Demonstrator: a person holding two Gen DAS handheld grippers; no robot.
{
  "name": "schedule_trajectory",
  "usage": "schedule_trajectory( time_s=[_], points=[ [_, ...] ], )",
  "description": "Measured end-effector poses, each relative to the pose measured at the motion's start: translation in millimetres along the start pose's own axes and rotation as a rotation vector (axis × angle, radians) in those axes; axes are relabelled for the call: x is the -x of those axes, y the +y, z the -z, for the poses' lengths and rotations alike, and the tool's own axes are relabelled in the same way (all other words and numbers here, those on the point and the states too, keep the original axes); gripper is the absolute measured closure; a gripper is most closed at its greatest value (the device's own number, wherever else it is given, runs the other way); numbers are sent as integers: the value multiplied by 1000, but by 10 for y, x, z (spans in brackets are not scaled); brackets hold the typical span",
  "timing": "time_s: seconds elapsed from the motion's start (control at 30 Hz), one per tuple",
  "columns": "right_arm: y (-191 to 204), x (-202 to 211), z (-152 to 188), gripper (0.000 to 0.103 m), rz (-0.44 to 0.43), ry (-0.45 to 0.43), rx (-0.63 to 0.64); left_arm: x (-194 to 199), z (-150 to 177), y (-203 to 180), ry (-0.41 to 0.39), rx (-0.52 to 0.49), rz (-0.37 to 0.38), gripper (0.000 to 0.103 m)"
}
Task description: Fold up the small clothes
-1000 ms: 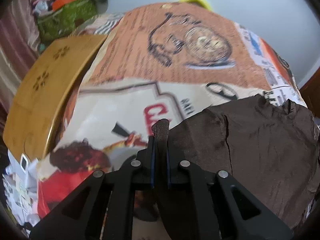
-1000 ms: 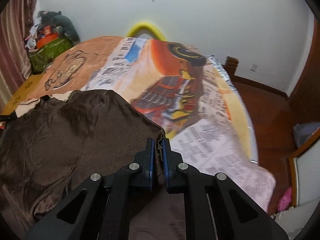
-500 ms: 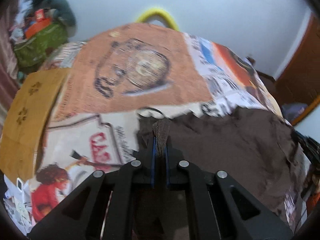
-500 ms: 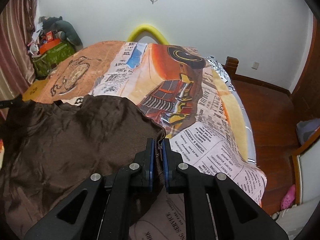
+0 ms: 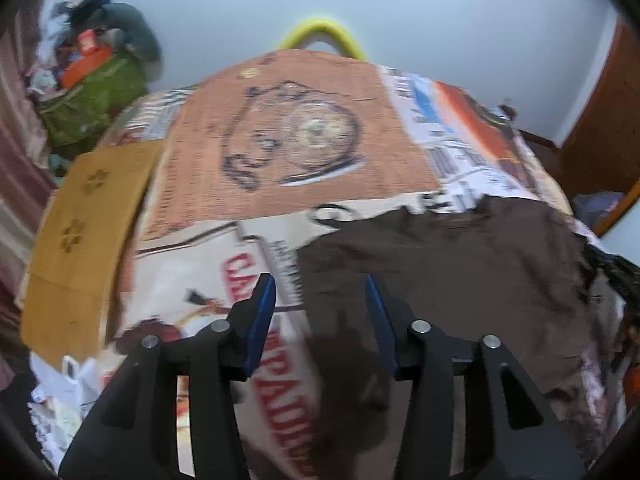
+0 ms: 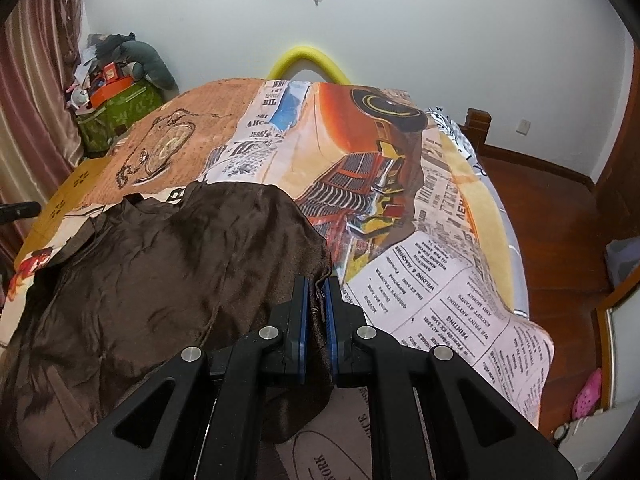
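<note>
My left gripper [image 5: 320, 292] gapes wide above the brown cloth's [image 6: 160, 272] edge on the bedspread [image 6: 420, 280]; my right gripper [image 6: 316, 292] pinches the cloth's corner.

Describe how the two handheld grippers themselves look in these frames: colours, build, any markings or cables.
Both look alike. The left gripper and right gripper have matte black angular linkage arms with triangular cut-outs and round silver pivot pins. The jaws end in flat black fingers lined with blue pads. No cables, labels or printed markings show on either, and no hand or sleeve is in view.
</note>
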State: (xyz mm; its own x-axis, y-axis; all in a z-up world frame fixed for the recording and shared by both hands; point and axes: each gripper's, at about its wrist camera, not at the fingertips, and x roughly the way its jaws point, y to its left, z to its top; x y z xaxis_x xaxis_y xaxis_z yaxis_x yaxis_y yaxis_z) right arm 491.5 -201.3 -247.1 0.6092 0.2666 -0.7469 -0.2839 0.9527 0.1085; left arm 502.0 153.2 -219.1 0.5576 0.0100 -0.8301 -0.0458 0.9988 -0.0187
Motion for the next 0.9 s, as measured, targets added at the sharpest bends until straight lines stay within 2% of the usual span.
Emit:
schedule_trajectory(
  time_s=[0.17,0.3,0.43,0.67,0.8,0.9],
  points=[
    [-2,19,8,96,-16,4,-18,-233,220,236,69,32,-43,56],
    [31,82,-49,96,-39,1,-25,-433,455,203,119,42,8,56],
    [106,147,-147,96,-60,-7,-22,-598,546,63,156,19,-1,55],
    [416,263,-371,96,-116,-35,3,-475,510,73,113,18,-30,55],
    [658,264,-486,96,-154,-47,23,-275,522,205,64,47,-39,46],
    [858,218,-563,96,-204,-50,22,-199,553,298,53,68,-47,46]
  ],
)
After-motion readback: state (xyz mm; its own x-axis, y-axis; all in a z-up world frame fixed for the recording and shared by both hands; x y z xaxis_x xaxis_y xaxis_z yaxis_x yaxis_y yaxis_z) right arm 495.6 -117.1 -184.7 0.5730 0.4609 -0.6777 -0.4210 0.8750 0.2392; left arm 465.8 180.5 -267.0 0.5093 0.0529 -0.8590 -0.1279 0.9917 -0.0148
